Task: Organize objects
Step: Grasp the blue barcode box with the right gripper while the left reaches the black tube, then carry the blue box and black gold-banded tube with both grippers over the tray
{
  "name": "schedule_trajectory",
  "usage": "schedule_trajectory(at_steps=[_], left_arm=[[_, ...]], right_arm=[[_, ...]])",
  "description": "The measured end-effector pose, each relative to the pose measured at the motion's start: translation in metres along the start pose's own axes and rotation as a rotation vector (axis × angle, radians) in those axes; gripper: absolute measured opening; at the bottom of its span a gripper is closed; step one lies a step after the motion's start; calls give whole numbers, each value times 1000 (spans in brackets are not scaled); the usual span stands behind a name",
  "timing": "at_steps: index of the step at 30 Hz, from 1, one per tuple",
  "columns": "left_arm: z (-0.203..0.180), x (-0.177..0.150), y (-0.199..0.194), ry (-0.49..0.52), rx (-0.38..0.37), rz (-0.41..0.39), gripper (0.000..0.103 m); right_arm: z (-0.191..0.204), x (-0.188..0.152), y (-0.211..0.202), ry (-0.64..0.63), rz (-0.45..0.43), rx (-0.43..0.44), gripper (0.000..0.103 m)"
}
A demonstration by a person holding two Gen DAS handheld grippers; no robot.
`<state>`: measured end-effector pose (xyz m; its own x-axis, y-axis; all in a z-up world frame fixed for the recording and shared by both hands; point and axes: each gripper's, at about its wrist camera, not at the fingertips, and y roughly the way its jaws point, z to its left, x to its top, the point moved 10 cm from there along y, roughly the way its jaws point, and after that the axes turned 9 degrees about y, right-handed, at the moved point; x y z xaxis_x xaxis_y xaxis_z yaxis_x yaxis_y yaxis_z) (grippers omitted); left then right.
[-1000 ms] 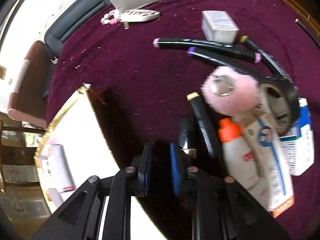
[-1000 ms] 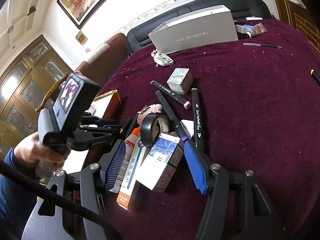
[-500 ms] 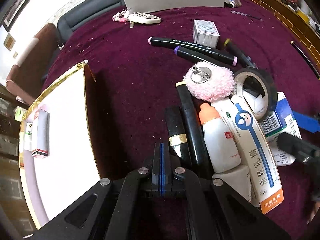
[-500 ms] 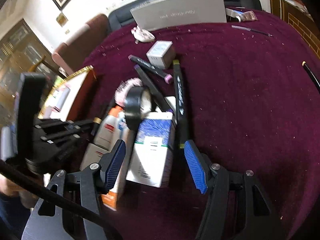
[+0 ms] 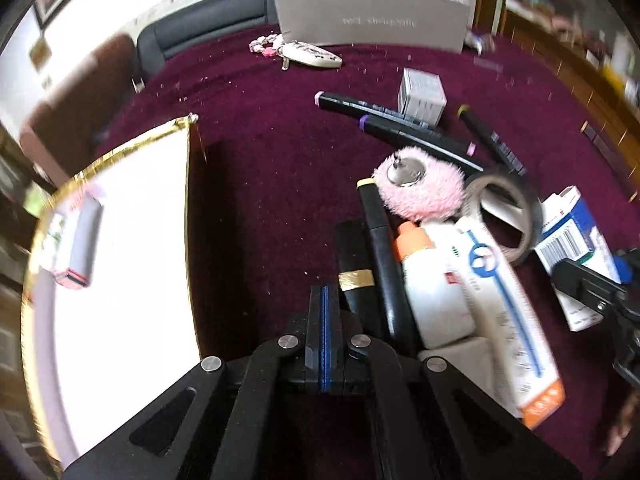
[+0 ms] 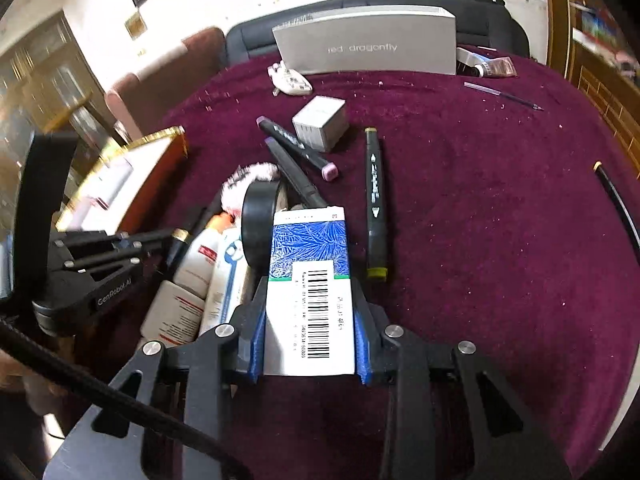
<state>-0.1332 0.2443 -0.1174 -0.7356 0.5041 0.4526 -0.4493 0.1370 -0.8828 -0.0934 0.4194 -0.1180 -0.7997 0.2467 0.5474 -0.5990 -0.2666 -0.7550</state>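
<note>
Both grippers work over a heap of small things on a maroon cloth (image 6: 500,240). On the right gripper (image 6: 308,336) the jaws are closing, and their blue pads already sit against both long sides of a blue-and-white carton (image 6: 310,280), barcode face up, which lies at the near right edge of the heap. The left gripper (image 5: 325,312) has its jaws pressed together with nothing between them, its tip just beside a black tube with a gold band (image 5: 356,272).

Only the right wrist view shows the carton clasped; in the left wrist view the same carton (image 5: 576,248) appears at the far right edge with part of the other tool across it. The left view alone shows the inside of the gold-edged box (image 5: 120,240), white-lined, with a small packet (image 5: 74,248) lying in it. It also gives the clearer look at a pink fluffy puff (image 5: 420,188), a white bottle with an orange cap (image 5: 432,280), a long white carton with an orange end (image 5: 508,320) and a roll of dark tape (image 5: 504,212), all crowded together. The right view alone shows a lone marker (image 6: 376,204) lying apart, right of the heap, and a thin pen (image 6: 504,96) farther back.

A grey box (image 6: 368,46) stands at the cloth's far edge, before a dark sofa and a white wall with a framed picture.
</note>
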Motion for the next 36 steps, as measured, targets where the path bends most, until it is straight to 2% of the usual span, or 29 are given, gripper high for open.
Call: schedule_trajectory(at_steps=[6,13,16,20,30,36], left_arm=[[0,-2,-18,-109,-166,-66,0],[-4,-1,-28,-125,-213,-94,0],[-5,-1,-23,-112,-192,-62,0],[-4,-6,-14,-116,-208,-5,0],[-2,14,-5,-45,-127,70,0],[1,17,-10,14,-40,97,15]], right_arm=[[12,13,-11,33,-58,83,31],[18,14,-13,32,-68,100,31],[16,14,-13,48,-65,113,32],[13,13,-11,63,-58,119,32],[12,12,-12,71,-52,124,32],[11,12,-12,75,-50,127,32]])
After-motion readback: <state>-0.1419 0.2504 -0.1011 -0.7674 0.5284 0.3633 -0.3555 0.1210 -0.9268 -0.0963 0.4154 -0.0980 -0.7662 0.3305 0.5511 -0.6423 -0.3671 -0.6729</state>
